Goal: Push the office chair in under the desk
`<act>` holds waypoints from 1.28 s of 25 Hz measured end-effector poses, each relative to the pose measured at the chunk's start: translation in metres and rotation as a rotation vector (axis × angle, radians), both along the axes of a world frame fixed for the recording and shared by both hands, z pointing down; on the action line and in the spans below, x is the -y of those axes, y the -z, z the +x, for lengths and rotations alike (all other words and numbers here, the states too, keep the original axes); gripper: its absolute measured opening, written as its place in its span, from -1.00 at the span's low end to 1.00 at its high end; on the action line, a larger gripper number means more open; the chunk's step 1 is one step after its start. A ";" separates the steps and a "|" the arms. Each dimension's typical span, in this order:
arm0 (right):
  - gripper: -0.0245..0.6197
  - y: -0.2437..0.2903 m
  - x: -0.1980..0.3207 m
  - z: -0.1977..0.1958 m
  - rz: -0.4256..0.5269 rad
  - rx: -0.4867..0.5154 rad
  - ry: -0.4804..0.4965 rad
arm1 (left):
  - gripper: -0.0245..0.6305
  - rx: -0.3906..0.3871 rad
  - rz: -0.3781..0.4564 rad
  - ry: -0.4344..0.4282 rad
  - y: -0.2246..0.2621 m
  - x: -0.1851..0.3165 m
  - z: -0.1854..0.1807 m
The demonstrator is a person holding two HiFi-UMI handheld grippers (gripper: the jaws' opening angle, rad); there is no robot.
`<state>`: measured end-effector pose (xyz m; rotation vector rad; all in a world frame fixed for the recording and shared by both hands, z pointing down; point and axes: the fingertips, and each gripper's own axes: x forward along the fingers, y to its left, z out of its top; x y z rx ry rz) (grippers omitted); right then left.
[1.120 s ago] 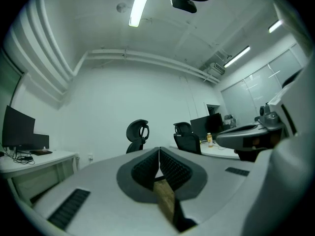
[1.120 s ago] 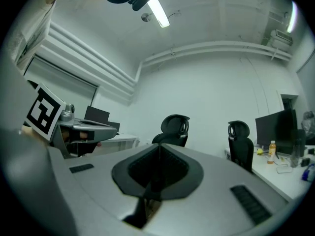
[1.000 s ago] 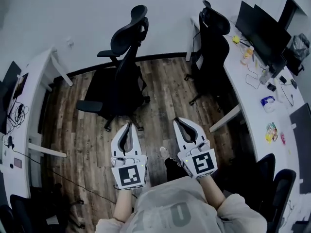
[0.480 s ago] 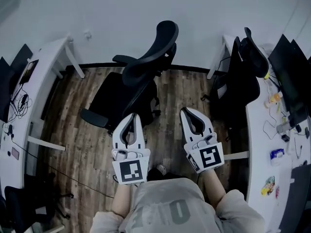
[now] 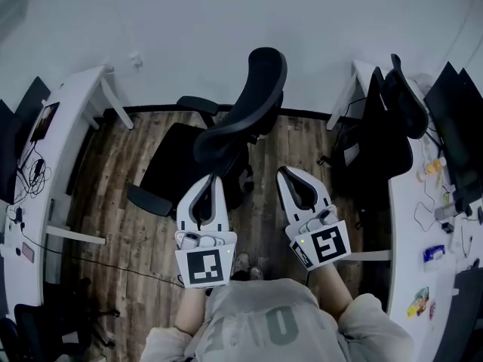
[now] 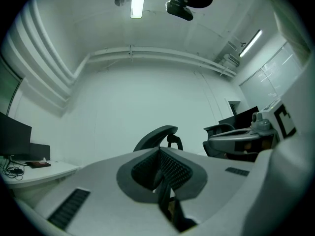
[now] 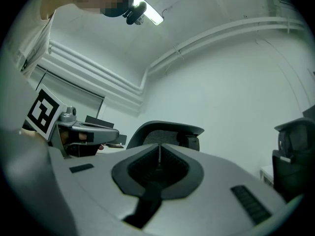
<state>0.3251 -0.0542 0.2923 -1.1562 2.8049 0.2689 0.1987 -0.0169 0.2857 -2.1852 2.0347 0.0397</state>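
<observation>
A black office chair stands on the wood floor out in the room, its headrest toward the white wall and its back turned to me. My left gripper is shut and empty, just short of the chair's back. Beside it my right gripper is also shut and holds nothing. In the left gripper view the headrest rises just beyond my closed left gripper. The right gripper view shows the headrest right behind my shut right gripper.
A white desk runs along the left with cables and a screen on it. Another white desk lines the right side, carrying monitors and small items, with a second black chair pushed against it. A black cable crosses the floor.
The view has swung left and moved closer to the middle chair, which now sits straight ahead of both grippers. Both grippers stay shut and empty.
</observation>
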 end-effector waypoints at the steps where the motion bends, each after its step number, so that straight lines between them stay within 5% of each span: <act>1: -0.85 0.002 0.004 -0.002 0.002 0.002 0.001 | -0.87 0.003 -0.001 0.000 0.001 0.004 -0.002; 10: -0.85 0.007 0.038 -0.013 -0.028 0.069 0.034 | -0.81 0.014 -0.025 0.006 0.006 0.026 -0.020; 12: -0.84 0.007 0.052 -0.011 -0.064 0.089 0.043 | -0.29 0.015 -0.040 -0.004 0.006 0.031 -0.024; 13: -0.76 0.006 0.061 -0.008 -0.088 0.097 0.044 | -0.22 0.022 -0.049 -0.006 0.005 0.035 -0.026; 15: -0.23 0.005 0.081 -0.004 -0.136 0.112 0.048 | -0.16 0.057 -0.063 -0.003 0.005 0.045 -0.030; 23: -0.05 -0.007 0.142 -0.008 -0.237 0.106 0.102 | -0.13 0.125 -0.150 -0.074 -0.002 0.074 -0.030; 29: -0.02 -0.022 0.163 -0.023 -0.268 0.039 0.168 | -0.13 0.107 -0.148 -0.091 -0.002 0.089 -0.031; 32: -0.03 -0.025 0.166 -0.024 -0.275 0.015 0.222 | -0.13 0.218 -0.176 -0.072 -0.009 0.093 -0.022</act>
